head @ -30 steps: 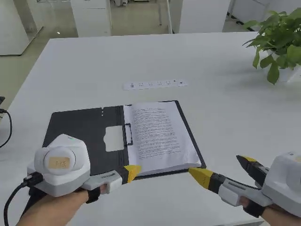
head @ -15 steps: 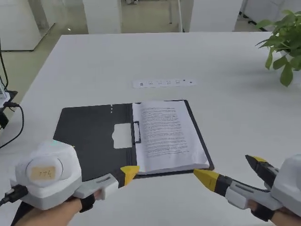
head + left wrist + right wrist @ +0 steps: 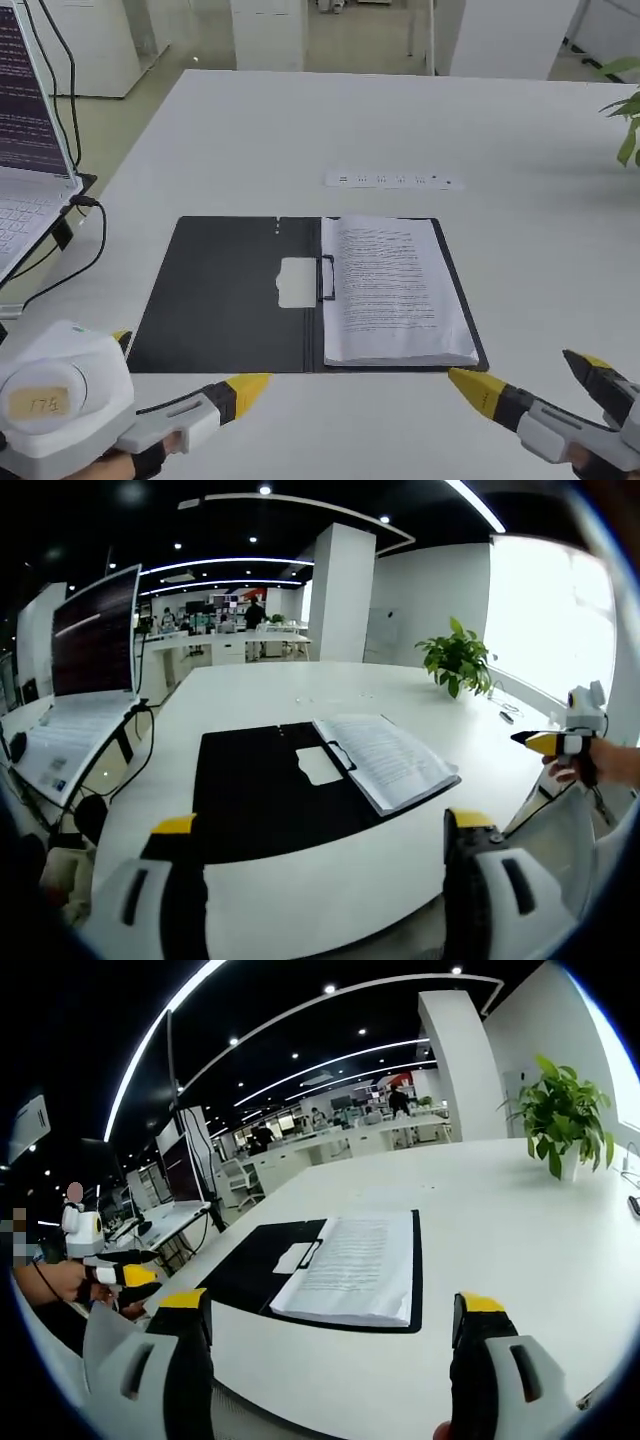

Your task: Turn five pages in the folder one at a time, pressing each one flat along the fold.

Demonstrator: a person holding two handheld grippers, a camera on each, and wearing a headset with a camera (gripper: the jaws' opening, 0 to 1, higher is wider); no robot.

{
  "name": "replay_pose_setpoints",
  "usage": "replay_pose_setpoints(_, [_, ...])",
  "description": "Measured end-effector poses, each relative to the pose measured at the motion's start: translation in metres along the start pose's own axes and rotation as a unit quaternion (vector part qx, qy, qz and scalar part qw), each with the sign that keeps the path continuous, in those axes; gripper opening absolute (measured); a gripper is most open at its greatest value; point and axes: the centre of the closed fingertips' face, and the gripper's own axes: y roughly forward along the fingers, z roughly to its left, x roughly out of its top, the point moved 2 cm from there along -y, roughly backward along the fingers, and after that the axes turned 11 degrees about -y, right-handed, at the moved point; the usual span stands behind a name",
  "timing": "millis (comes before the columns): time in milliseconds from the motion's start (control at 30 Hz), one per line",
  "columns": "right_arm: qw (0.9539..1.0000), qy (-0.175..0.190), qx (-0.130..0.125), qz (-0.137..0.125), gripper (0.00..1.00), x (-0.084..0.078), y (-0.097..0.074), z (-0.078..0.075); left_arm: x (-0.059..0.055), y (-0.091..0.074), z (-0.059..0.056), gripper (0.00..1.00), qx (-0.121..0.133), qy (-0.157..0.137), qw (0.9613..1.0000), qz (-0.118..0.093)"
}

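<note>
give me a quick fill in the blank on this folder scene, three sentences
1. The stack of pages lies on the ____ half of the open black folder.
2. The left tool and the right tool both have their jaws ____ and hold nothing.
3. The power strip lies on the folder's ____ side, away from the person.
Missing words: right; open; far

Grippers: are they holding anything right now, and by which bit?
Nothing is held. The left gripper and the right gripper are both open, with nothing between the jaws, just short of the near edge of the folder.
</note>
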Motion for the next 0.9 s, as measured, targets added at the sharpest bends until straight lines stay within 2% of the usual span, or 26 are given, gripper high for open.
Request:
replay_pose_setpoints(133, [1.0, -0.005, 0.001, -0.002, 1.0, 0.006, 0.0, 0.002, 0.0, -0.001, -0.002, 0.99, -0.001, 0.003, 1.0, 0.004])
replay_pose_setpoints(200, [0.9999, -0.009, 0.002, -0.004, 1.0, 0.007, -0.001, 0.003, 0.002, -0.002, -0.002, 0.99, -0.002, 0.006, 1.0, -0.001])
replay_pose_setpoints(400, [0.9999, -0.011, -0.001, -0.004, 1.0, 0.005, -0.005, 0.002, 0.001, -0.002, -0.004, 0.99, -0.004, 0.012, 0.9999, 0.001])
replay_pose_setpoints(533, [0.9999, -0.01, -0.003, -0.004, 1.0, 0.004, -0.007, 0.001, 0.001, -0.003, -0.008, 0.99, -0.005, 0.015, 0.9999, 0.001])
replay_pose_setpoints(900, [0.9998, -0.012, -0.004, -0.012, 1.0, 0.006, -0.009, 0.004, 0.006, -0.007, -0.014, 0.99, -0.009, 0.022, 0.9997, -0.009])
